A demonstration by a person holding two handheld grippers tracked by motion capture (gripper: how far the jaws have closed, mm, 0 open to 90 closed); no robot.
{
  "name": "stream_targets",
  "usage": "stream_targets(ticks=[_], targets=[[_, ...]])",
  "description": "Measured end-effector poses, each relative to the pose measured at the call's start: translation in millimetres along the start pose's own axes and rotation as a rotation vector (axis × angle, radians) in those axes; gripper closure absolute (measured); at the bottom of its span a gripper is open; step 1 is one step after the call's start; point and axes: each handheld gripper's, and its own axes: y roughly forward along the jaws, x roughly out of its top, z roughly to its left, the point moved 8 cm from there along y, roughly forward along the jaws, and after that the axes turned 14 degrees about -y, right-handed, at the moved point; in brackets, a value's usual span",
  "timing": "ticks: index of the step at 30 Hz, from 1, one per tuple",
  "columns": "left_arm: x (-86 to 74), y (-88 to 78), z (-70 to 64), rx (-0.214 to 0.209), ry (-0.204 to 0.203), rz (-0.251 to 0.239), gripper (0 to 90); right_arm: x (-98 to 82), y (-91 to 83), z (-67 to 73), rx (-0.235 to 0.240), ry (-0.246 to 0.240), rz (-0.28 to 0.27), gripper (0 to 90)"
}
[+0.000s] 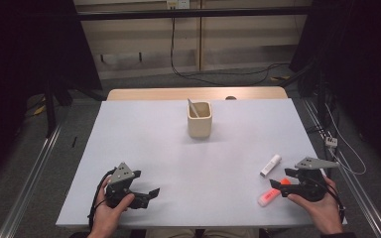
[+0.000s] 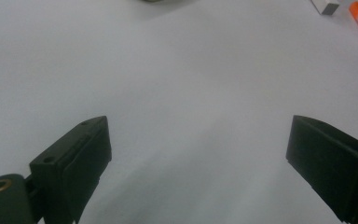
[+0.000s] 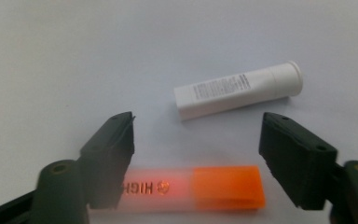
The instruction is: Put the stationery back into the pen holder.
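Right gripper hovers low over the flat orange highlighter with its frosted barrel, jaws parted and astride it, not yet pinching. It lies near the table's right front edge, just beside a white plastic tube. Risk: the jaws look set along its length, so a squeeze could skid it away. Left gripper rests, jaws spread and unladen.

One orange highlighter, one white tube, one beige cup, two claws.

Highlighter before tube (table's right)
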Motion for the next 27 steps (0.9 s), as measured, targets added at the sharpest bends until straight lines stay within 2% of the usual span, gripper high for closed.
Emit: stream_targets(ticks=[4, 6, 8, 12, 14, 20, 23, 27], targets=[[0.0, 0.0, -0.3, -0.002, -0.001, -0.001, 6.4, -6.4, -5.0, -2.4, 0.016, -0.004, -0.009, 50.7], [0.1, 0.0, -0.1, -0.001, -0.001, -0.001, 6.4, -6.8, -7.4, 0.0, 0.039, -0.018, -0.015, 55.3], [0.0, 0.0, 0.2, 0.000, 0.000, 0.001, 6.4, -6.4, -7.9, 4.9, 0.063, -0.037, -0.019, 63.8], [-0.1, -1.3, 0.3, 0.005, -0.002, 0.000, 6.4, -10.1, -9.0, 22.5, 0.146, -0.101, -0.002, 81.3], [0.2, -0.8, 1.1, 0.002, -0.004, 0.000, 6.4, -14.0, -11.0, 28.0, 0.154, -0.119, 0.011, 90.0], [0.1, 0.0, 0.1, 0.003, 0.001, 0.000, 6.4, -21.2, -13.8, 38.0, 0.176, -0.175, 0.041, 90.0], [0.1, 0.1, 0.5, 0.005, 0.001, -0.001, 6.4, -19.4, -14.5, 34.3, 0.143, -0.169, 0.030, 90.0], [-0.1, 0.8, 0.7, 0.004, 0.001, 0.001, 6.4, -18.9, -14.7, 14.8, 0.061, -0.121, 0.018, 90.0]])
